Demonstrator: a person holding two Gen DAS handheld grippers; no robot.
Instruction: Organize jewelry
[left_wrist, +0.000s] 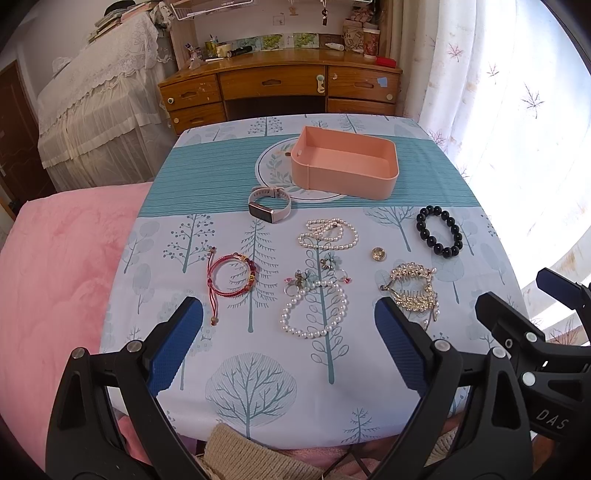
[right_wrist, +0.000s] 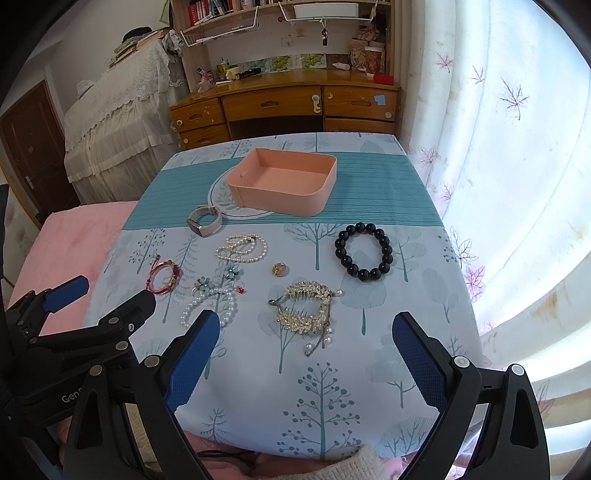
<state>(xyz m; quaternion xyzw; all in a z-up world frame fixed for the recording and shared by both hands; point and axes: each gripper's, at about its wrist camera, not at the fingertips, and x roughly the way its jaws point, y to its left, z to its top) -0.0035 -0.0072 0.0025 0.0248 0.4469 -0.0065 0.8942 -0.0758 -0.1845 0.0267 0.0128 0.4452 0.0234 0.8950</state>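
Observation:
An empty pink box (left_wrist: 345, 166) (right_wrist: 284, 181) stands at the back of the table. In front of it lie a pink-strap watch (left_wrist: 269, 205) (right_wrist: 205, 220), a pearl necklace (left_wrist: 328, 234) (right_wrist: 242, 248), a black bead bracelet (left_wrist: 439, 230) (right_wrist: 364, 250), a gold ring (left_wrist: 377, 254) (right_wrist: 279, 269), a red cord bracelet (left_wrist: 232, 279) (right_wrist: 164, 277), a pearl bracelet with flower charms (left_wrist: 314, 310) (right_wrist: 212, 299) and a gold hair comb (left_wrist: 415, 290) (right_wrist: 308, 308). My left gripper (left_wrist: 288, 332) hovers open above the pearl bracelet. My right gripper (right_wrist: 306, 350) hovers open just short of the hair comb.
The table (left_wrist: 207, 162) carries a blue tree-print cloth. A pink blanket (left_wrist: 55, 277) lies to its left, a white curtain (right_wrist: 517, 147) hangs on its right, and a wooden desk (left_wrist: 280, 85) stands behind. A knitted sleeve (left_wrist: 243, 454) shows at the near edge.

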